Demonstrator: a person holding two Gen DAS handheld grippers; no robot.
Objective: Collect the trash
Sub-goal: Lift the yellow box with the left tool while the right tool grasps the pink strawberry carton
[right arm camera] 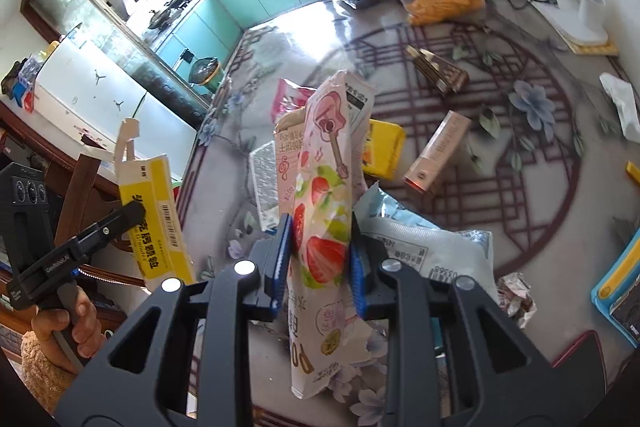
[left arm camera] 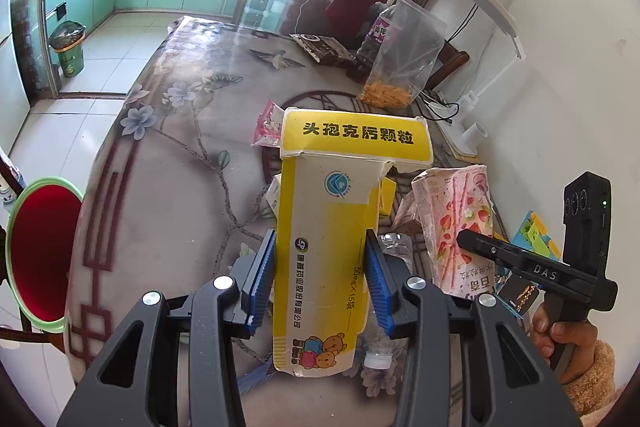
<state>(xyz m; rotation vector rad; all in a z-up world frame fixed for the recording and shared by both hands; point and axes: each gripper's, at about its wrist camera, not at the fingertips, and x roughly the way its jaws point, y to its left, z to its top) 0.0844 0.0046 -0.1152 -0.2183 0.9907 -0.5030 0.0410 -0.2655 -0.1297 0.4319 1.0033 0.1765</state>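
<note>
Setting: a flower-patterned desk [left arm camera: 168,155] under glass, a teal-cabinet kitchen glowing in the upper left of both views.
Left claw [left arm camera: 320,279]: blue pads clamped on a flattened yellow medicine box [left arm camera: 332,227], held upright at centre frame above the desk.
Box writing: "头孢克肟颗粒" across the top flap, "50mg×15袋" down the side, two cartoon bears at the bottom.
Right claw [right arm camera: 320,259]: pads closed on a pink strawberry snack box [right arm camera: 328,195], raised at the centre of the right wrist view; a guitar drawing shows, its lower print only partly legible.
Right handle: lettered "DAS", at the right edge of the left wrist view.
Desk litter: a yellow carton [right arm camera: 384,147], a pink slim box [right arm camera: 436,151] and a white-and-blue wrapper [right arm camera: 420,247] lie beyond the right claw.
Hidden: a clear bottle [left arm camera: 396,247] sits largely behind the medicine box.
Lower left, left wrist view: a red bin [left arm camera: 40,251] with a green rim, cut off by the frame.
</note>
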